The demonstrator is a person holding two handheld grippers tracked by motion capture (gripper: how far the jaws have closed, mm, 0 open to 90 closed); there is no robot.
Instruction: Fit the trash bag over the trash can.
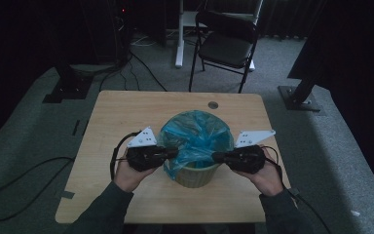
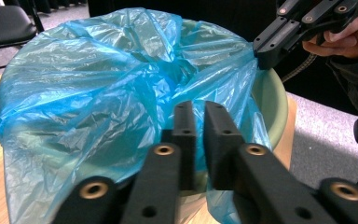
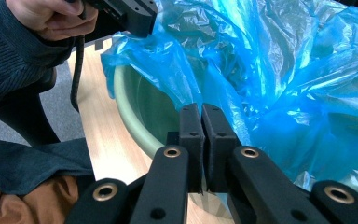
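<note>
blue liner bag [image 1: 195,139] looks thin, soft, slippery, tear-prone; best held at its edge over the green bin [image 1: 195,176] rim; left gripper [image 1: 171,153] and right gripper [image 1: 217,156] fingers both pinched on film.

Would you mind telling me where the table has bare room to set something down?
Bare wood lies along the table's far edge near its round hole, and down its left side. The middle is crowded by the bin, blue bag and both tools.
</note>
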